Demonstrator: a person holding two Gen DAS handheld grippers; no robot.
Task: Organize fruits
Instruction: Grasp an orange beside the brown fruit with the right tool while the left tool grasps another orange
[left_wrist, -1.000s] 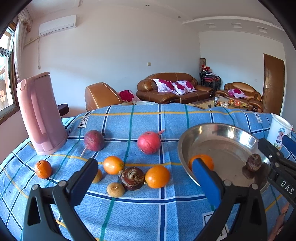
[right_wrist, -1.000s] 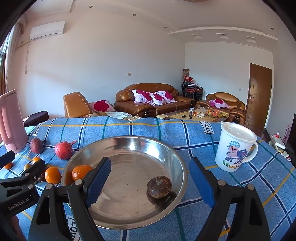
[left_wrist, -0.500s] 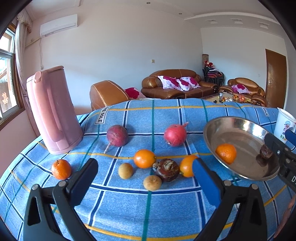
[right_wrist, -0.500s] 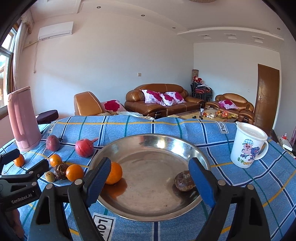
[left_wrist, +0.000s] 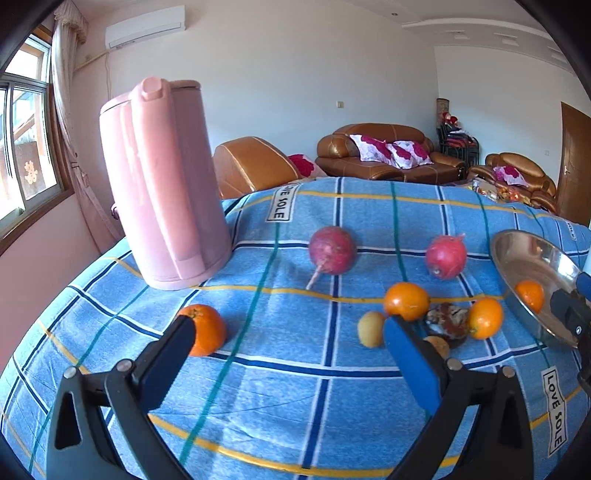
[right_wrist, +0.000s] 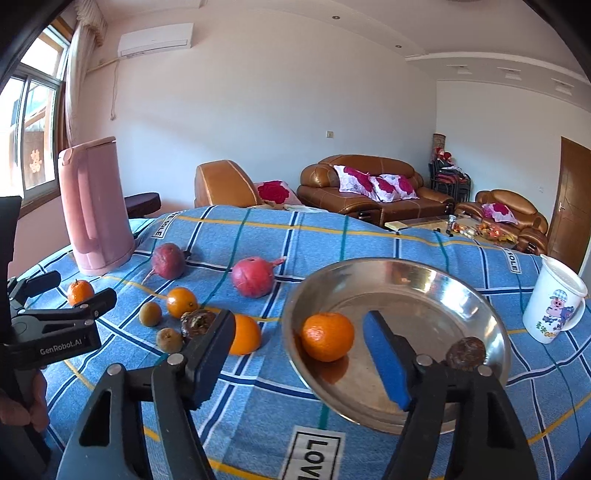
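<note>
- Left gripper (left_wrist: 288, 334): jaws wide apart, empty; lone orange (left_wrist: 205, 328) at left jaw tip, lower left of frame.
- Right gripper (right_wrist: 299, 338): jaws just narrowed, still apart, empty.
- Steel bowl (right_wrist: 480, 302) lower right, holding a mandarin (right_wrist: 327, 341); loose orange (right_wrist: 243, 334) just left of bowl, by left jaw.
- Left gripper likelier nearer lone orange.
</note>
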